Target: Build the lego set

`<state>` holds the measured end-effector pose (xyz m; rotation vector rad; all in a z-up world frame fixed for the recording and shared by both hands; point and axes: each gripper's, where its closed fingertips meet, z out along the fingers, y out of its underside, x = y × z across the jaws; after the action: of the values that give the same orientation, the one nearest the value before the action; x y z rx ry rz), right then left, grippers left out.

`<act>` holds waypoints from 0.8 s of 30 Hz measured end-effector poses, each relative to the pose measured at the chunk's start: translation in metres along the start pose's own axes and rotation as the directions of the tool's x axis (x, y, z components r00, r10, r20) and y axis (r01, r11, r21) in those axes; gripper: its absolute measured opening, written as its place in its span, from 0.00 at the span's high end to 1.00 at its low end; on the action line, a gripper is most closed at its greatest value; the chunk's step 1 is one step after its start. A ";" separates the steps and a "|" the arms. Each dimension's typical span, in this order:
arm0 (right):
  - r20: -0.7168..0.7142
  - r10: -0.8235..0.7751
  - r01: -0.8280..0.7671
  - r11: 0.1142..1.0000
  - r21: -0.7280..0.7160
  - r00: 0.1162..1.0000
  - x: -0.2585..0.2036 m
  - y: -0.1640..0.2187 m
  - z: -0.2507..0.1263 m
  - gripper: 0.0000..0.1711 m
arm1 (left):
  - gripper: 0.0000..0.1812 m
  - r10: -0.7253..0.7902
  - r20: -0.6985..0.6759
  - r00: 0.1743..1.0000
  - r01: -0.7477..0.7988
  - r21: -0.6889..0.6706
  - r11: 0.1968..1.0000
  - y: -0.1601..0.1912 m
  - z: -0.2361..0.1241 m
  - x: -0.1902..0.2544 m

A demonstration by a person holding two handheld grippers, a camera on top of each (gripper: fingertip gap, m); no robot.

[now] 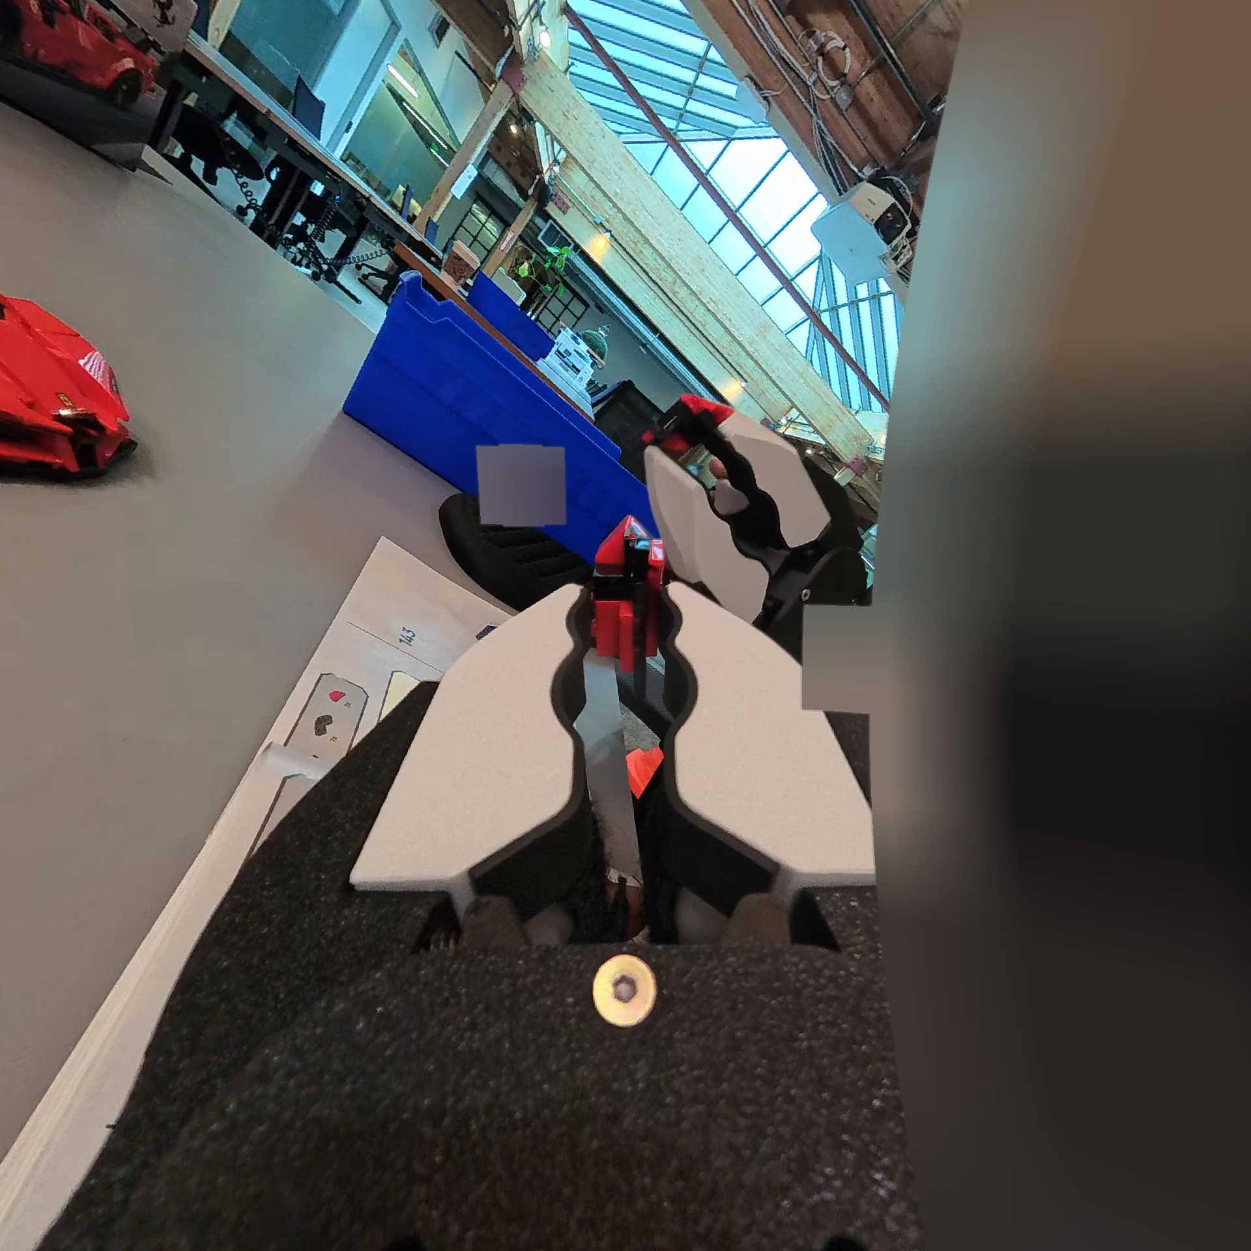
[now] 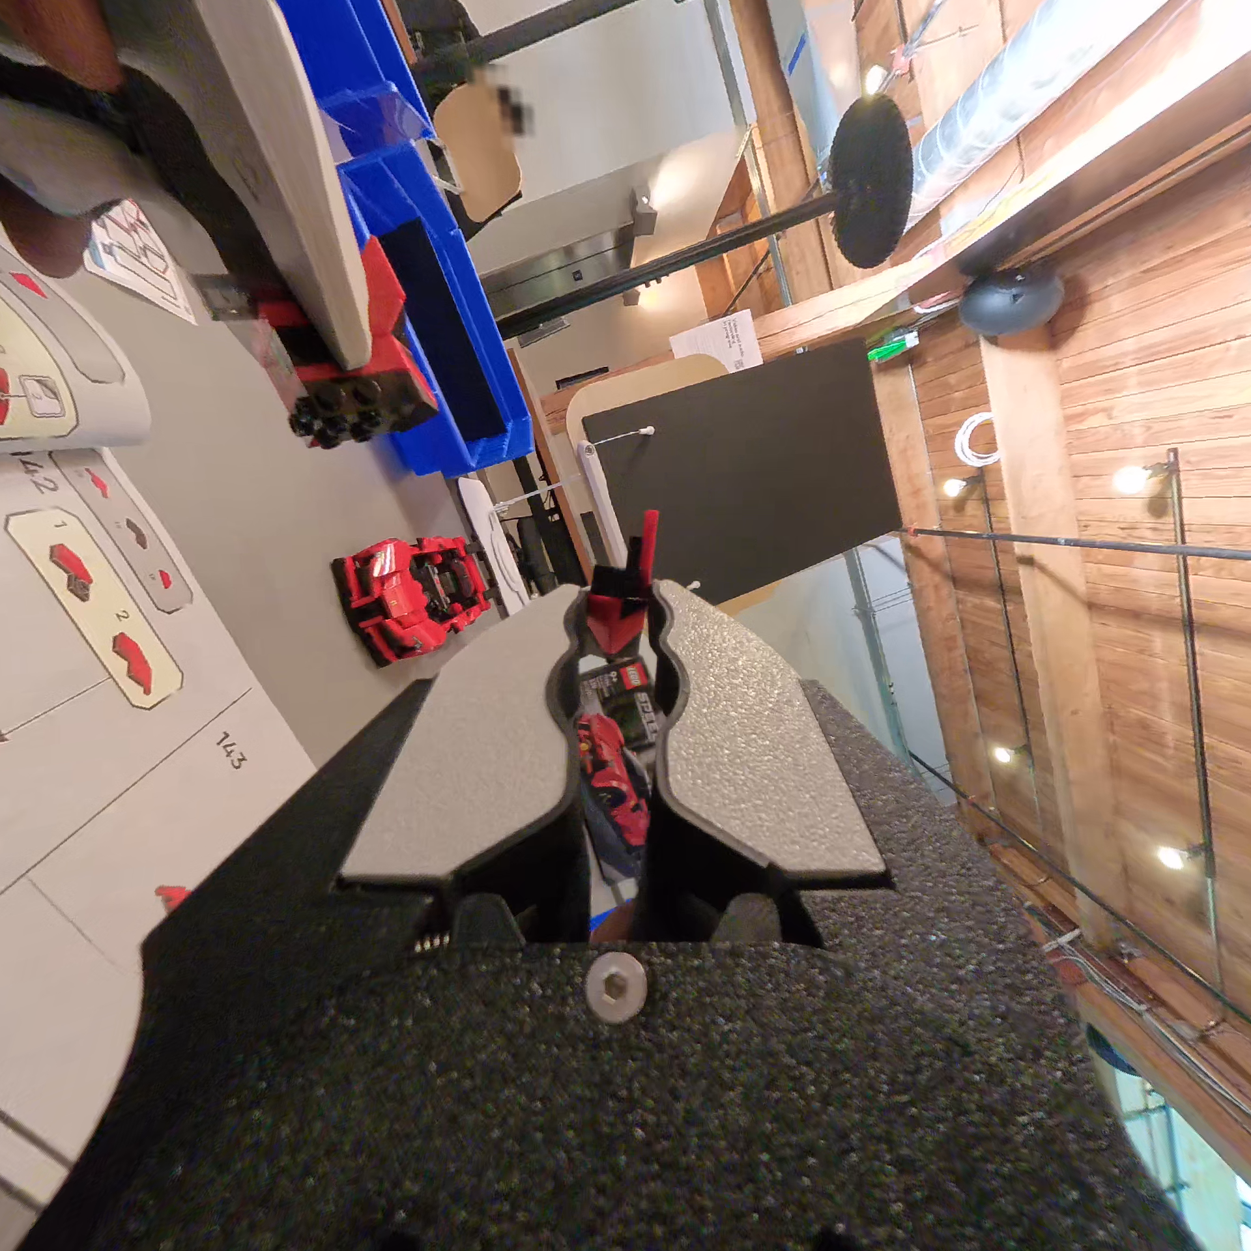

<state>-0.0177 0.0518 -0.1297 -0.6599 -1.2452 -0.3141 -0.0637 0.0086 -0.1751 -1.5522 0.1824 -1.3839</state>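
Note:
My left gripper [image 1: 626,599] is shut on a small red and black lego sub-assembly [image 1: 623,609], held above the table. My right gripper [image 2: 616,599] is shut on a small red and black lego piece [image 2: 612,623] with a thin red part sticking out past the tips. Each gripper shows in the other's view: the right gripper [image 1: 731,494] is just beyond and right of the left one, and the left gripper [image 2: 284,176] with its sub-assembly [image 2: 352,372] is at upper left. The two held parts are close but apart.
A built red lego car [image 2: 413,599] stands on the grey table [image 1: 169,541]; it also shows in the left wrist view [image 1: 54,399]. An open instruction booklet [image 2: 101,609] lies beneath the grippers. Blue bins [image 1: 467,386] stand behind. A lego box [image 2: 623,738] shows between my right fingers. Across from one pair of fingers to the other is roughly 8 cm.

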 end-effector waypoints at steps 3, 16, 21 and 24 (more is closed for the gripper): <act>-0.027 -0.016 0.016 1.000 0.020 1.000 0.004 -0.002 -0.003 0.90 | 0.90 0.000 0.002 1.000 0.000 -0.002 1.000 0.000 0.000 0.000; -0.250 -0.298 0.370 0.870 0.326 0.921 0.009 -0.058 -0.039 0.90 | 0.90 0.008 0.003 1.000 -0.008 -0.003 1.000 0.000 0.000 0.000; -0.308 -0.374 0.466 0.825 0.321 0.875 0.009 -0.064 -0.044 0.90 | 0.90 0.009 0.003 1.000 -0.009 -0.003 1.000 0.001 0.000 0.000; -0.323 -0.399 0.495 0.809 0.317 0.858 0.009 -0.065 -0.045 0.90 | 0.90 0.010 0.003 1.000 -0.010 -0.004 1.000 0.001 0.001 0.000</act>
<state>-0.0169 -0.0252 -0.1097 0.0360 -1.1716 -0.5076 -0.0628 0.0085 -0.1753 -1.5542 0.1913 -1.3740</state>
